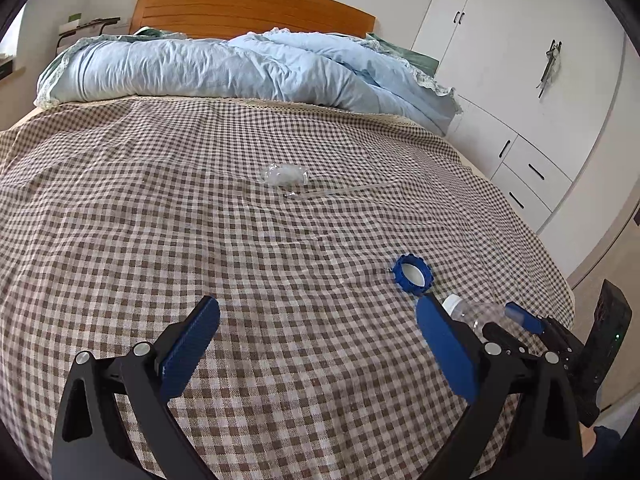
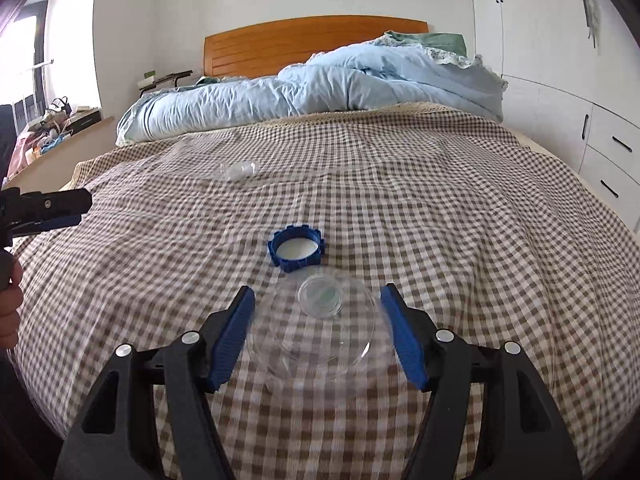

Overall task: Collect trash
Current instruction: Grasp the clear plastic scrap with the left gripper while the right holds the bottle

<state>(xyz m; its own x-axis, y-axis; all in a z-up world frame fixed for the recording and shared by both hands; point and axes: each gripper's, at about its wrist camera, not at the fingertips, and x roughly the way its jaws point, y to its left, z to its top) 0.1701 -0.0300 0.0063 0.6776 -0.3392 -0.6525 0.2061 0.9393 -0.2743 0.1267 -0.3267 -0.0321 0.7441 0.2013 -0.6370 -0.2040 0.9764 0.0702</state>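
Checked bedspread [image 1: 200, 200] covering whole bed, blue duvet [image 1: 200, 68] lying bunched at far end by wooden headboard [image 1: 248, 8]; white wardrobe [image 1: 520, 60] standing on right. Right gripper [image 2: 318, 308] sitting w/ jaws spread round clear plastic bottle [image 2: 316, 332], near centre; pads looking just off its sides, can't tell if touching. Left gripper [image 1: 318, 314] hovering over near bedspread, jaws spread wide, nothing btwn. Blue ring cap [image 2: 296, 249] lying just beyond bottle mouth. Crumpled clear wrapper [image 1: 283, 175] lying farther out, mid-bed.
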